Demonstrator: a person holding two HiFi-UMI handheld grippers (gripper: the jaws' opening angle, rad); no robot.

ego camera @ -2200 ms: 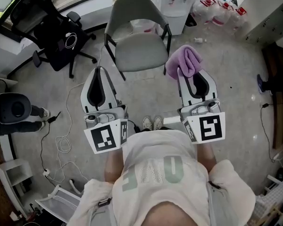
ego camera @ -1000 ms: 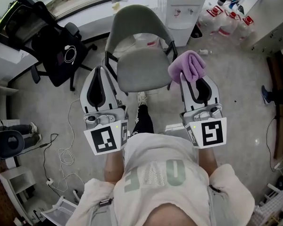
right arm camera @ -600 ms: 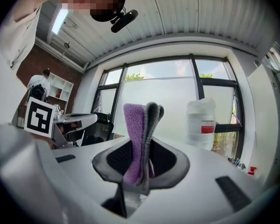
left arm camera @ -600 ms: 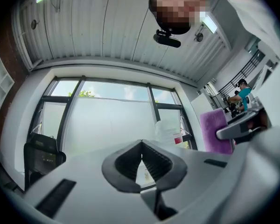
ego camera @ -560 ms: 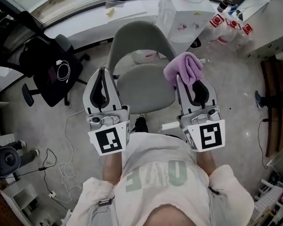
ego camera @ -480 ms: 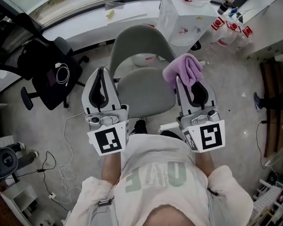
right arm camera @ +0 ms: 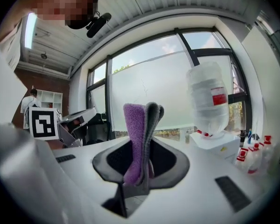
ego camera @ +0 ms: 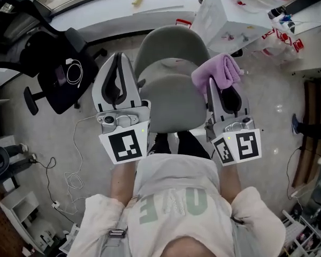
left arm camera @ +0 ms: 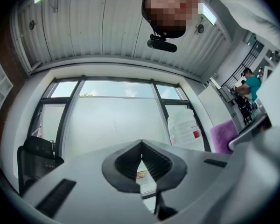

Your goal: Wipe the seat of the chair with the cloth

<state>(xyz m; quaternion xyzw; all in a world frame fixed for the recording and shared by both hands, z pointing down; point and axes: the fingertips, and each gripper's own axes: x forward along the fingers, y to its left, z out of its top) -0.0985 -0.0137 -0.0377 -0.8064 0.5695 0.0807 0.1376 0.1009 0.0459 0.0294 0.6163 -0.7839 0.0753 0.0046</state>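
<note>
The grey chair stands right in front of me in the head view, its seat (ego camera: pixel 174 103) between the two grippers and its backrest (ego camera: pixel 171 44) beyond. My right gripper (ego camera: pixel 218 85) hovers over the seat's right edge, shut on a bunched purple cloth (ego camera: pixel 218 73). In the right gripper view the cloth (right arm camera: pixel 136 134) sticks up from between the jaws of the right gripper (right arm camera: pixel 143 146). My left gripper (ego camera: pixel 119 58) hangs by the seat's left edge, shut with nothing in it, its jaws meeting in the left gripper view (left arm camera: pixel 141 143). Neither gripper view shows the chair.
A black office chair (ego camera: pixel 48 63) with a cable on it stands at the left. A white water dispenser (ego camera: pixel 230 15) and red-capped bottles (ego camera: pixel 282 33) sit behind the grey chair at right. Loose cables (ego camera: pixel 72 175) lie on the floor at left. My shoes (ego camera: pixel 168 141) touch the seat's front.
I have stepped forward: the chair has come from well ahead to between the grippers. The right gripper still grips the cloth, and the left stays shut.
</note>
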